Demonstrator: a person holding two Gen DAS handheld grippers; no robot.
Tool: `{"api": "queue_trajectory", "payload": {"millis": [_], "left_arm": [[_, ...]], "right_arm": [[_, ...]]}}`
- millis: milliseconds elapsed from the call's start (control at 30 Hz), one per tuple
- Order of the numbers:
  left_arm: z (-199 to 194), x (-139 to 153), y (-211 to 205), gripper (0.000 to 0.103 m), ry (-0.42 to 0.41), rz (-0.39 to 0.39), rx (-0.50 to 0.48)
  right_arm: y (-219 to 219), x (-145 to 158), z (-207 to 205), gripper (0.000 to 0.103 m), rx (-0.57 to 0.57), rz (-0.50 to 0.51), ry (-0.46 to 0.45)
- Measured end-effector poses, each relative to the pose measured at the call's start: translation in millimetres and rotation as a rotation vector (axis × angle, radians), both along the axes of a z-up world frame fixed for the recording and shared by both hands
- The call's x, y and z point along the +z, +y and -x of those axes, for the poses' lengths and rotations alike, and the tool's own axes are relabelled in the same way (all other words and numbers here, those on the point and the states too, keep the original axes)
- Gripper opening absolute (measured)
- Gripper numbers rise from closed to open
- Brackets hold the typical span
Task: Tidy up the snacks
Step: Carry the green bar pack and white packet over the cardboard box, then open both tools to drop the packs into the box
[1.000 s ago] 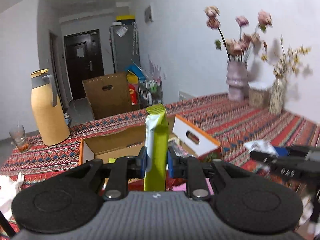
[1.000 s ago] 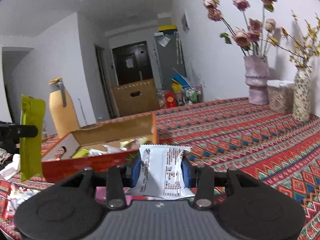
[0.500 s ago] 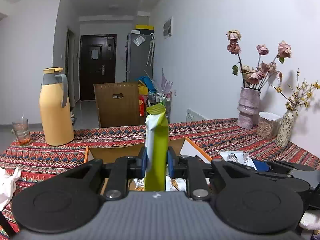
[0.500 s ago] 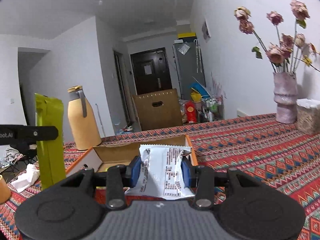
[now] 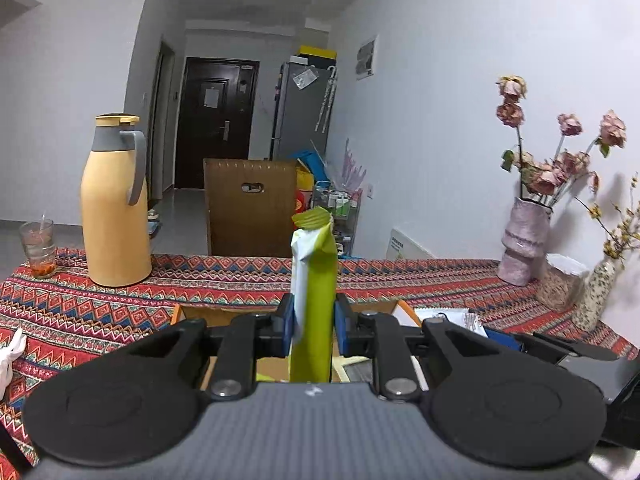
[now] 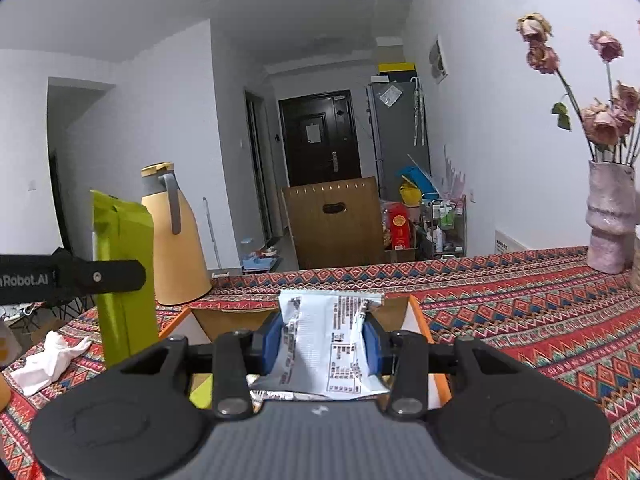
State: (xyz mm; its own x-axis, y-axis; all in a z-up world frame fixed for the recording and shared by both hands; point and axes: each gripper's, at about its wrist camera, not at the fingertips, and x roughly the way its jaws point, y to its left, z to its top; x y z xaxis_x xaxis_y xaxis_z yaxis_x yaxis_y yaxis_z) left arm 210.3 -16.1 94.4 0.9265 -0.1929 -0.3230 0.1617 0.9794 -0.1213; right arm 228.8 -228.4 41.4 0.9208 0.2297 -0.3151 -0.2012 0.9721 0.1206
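The left gripper (image 5: 313, 322) is clamped tight on a tall yellow-green snack packet (image 5: 313, 304), its blue pads pressing the packet's two sides. The packet stands upright between them, its crimped top curling over a little, a strip of white showing down one edge. From the other hand's view the same packet hangs at the left, well above the cloth, with the black finger of the gripper crossing its front.

The right gripper (image 6: 324, 344) has hold of a silver-white sachet (image 6: 328, 344) printed with small black text — pinched by both side edges, so the foil bows and crumples between the pads.

Both packets are held in the air just over an open cardboard box (image 6: 416, 312) with orange outer walls, which sits on the table (image 6: 520, 320) under a red patterned cloth. Inside the box I can make out only scraps of other wrappers; the grippers hide most of it.

Farther back on the cloth stands a yellow thermos jug (image 5: 114, 204), with a glass tumbler (image 5: 38, 248) beside it. A crumpled white tissue (image 6: 50, 356) lies near the table's left edge. Against the wall on the right, a pale pink vase (image 5: 522, 244) holds dried roses.
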Motion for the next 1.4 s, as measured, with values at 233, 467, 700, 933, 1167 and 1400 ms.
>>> {"api": "queue_trajectory", "payload": {"millis": [233,467,700,933,1167,1400], "left_arm": [[-33,-15,12,0.020,0.019,0.031,0.054],[-45,-36,20,0.020,0.050,0.035,0.081],[-54,-48,23,0.021,0.093,0.033,0.088],[-48,-50,20,0.074,0.081,0.039,0.094],[-37,-43,19,0.103,0.041,0.041,0.130],[-35,-39,18,0.103,0.036,0.041,0.140]], "right_arm": [[13,-11,-36,0.041,-0.023,0.011,0.025],[18,-30,-47,0.041,-0.014,0.022,0.052],[22,-45,-53,0.041,-0.008,0.041,0.097],[18,-47,-50,0.084,-0.020,0.040,0.103],[12,-41,-39,0.103,-0.021,0.016,0.069],[11,-35,-38,0.103,-0.026,0.017,0.058]]}}
